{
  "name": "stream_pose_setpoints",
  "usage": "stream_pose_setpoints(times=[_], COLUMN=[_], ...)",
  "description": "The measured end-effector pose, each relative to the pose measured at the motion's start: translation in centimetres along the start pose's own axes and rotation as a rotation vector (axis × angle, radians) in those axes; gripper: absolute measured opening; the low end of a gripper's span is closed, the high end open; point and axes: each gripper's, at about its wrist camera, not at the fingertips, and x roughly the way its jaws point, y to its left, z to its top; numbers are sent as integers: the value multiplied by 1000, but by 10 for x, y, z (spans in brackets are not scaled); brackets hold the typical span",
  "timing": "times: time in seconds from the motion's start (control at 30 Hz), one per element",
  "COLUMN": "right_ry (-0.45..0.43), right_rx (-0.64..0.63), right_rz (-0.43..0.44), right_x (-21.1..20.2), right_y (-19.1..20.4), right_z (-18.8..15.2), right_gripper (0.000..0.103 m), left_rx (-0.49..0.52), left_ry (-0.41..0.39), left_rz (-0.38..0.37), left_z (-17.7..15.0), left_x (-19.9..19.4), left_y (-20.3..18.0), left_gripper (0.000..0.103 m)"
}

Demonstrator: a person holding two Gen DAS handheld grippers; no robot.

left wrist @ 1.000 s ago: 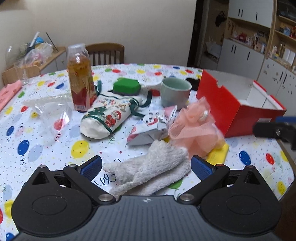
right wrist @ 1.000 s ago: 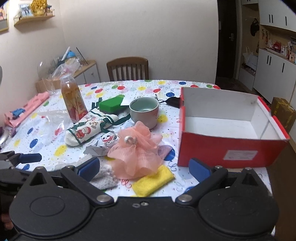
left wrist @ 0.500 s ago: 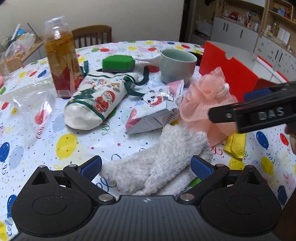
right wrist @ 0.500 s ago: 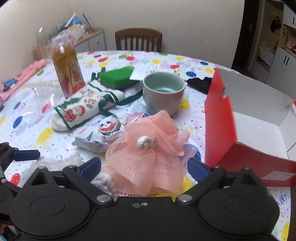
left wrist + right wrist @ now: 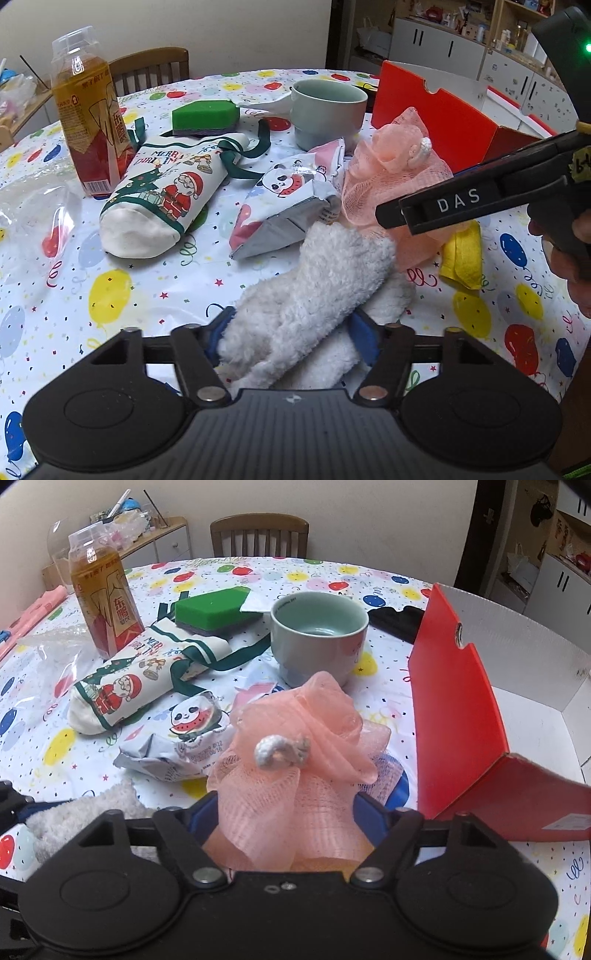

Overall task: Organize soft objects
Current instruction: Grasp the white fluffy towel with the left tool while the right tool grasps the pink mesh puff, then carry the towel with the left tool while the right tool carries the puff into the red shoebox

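From the left wrist, the left gripper (image 5: 291,332) was closing, its blue pads against both sides of the white fluffy cloth (image 5: 314,295) lying between them on the table (image 5: 110,288), with the snack packet (image 5: 280,206) just beyond. From the right wrist, the right gripper (image 5: 288,812) was closing around the pink mesh pouf (image 5: 295,753), seemingly pressing its base; the red box (image 5: 461,716) stood open just right.

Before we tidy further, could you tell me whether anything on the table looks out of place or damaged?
The panda snack packet lies crumpled on the tablecloth. The green sponge rests tilted on the Christmas pouch, itself lying on its side. The red box has one flap standing up. Nothing looks spilled.
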Motion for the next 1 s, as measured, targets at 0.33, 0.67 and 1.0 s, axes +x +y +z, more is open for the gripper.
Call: stream_pose_setpoints(times=[0.33,0.67,1.0], right_ry=[-13,-91,-204], right_rx=[38,68,57], right_rz=[-16,-40,-73], right_x=[-13,-56,-116], right_y=[-1,-3,-8], right_z=[1,4,17], right_gripper=[39,28,27], left_rx=[-45,-80,-87], left_ry=[-17,-80,-194], left_rz=[-57,-123,-187], left_z=[5,15,39], left_x=[-7,-26,-68], left_y=[16,27,31], left_gripper=[26,20,20])
